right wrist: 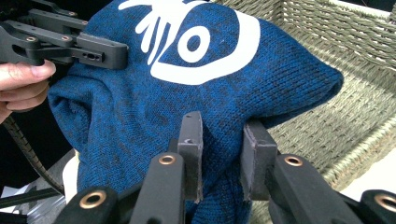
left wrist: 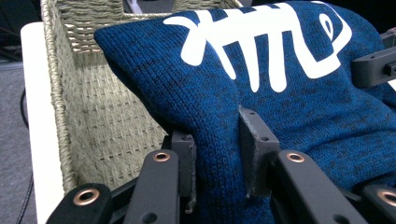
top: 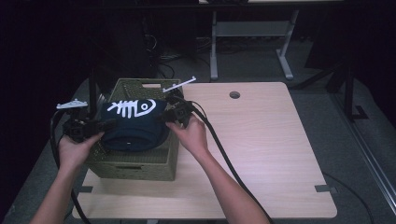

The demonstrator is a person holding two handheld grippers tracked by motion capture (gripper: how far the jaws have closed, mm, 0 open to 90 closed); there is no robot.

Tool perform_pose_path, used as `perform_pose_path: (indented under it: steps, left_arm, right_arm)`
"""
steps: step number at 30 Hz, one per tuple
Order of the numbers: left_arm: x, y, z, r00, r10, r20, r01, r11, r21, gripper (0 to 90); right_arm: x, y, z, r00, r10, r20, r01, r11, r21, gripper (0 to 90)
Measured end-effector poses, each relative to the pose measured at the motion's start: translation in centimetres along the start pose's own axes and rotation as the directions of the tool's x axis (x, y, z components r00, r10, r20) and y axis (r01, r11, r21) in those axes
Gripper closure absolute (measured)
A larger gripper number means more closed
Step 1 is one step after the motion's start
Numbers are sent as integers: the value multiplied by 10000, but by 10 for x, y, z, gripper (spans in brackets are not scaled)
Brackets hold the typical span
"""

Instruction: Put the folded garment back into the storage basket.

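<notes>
Dark room, pale bench [top: 261, 140] — both tongs, left [top: 108, 125] and right [top: 164, 116], clamped on the blue sweater [top: 133, 126], lowering it into the woven basket [top: 140, 165] — next, release inside

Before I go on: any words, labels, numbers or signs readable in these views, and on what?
No readable words, labels or numbers.
Only sign: a white fish-skeleton graphic, no lettering, on the blue knitted garment held over the woven basket.
Left claw and right claw: no markings legible.

Knitted sweater [left wrist: 289, 116], woven wicker basket [left wrist: 93, 116]
</notes>
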State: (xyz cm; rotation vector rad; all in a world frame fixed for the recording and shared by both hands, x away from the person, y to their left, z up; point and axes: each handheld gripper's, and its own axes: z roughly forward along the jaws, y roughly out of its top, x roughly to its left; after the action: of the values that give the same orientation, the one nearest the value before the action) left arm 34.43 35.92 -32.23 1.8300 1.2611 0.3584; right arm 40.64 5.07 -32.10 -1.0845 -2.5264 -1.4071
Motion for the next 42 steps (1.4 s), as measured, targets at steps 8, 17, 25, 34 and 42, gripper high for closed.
perform_pose_path:
  steps: [8, 17, 25, 34, 42]
  left_arm:
    - [9, -4, 1, 10000, -71, -63, 73, 9998, 197, 699]
    - [18, -9, 5, 9997, -204, -139, 209, 9991, 372, 695]
    - [26, -12, 12, 9994, -294, -175, 304, 9977, 614, 686]
    - [30, -13, 20, 9991, -285, -320, 314, 9950, 943, 683]
    - [27, -13, 27, 9987, -110, -504, 167, 9932, 1150, 674]
  right_arm:
    - [-2, -2, 12, 9998, 144, -116, -143, 9999, 53, 724]
    - [-4, -4, 26, 9994, 299, -174, -298, 9995, 61, 720]
    - [-7, -6, 35, 9994, 348, -24, -348, 9994, 81, 718]
    - [-10, -9, 43, 9993, 339, 138, -341, 9992, 204, 705]
    - [-11, -11, 43, 9991, 285, 325, -294, 9992, 287, 700]
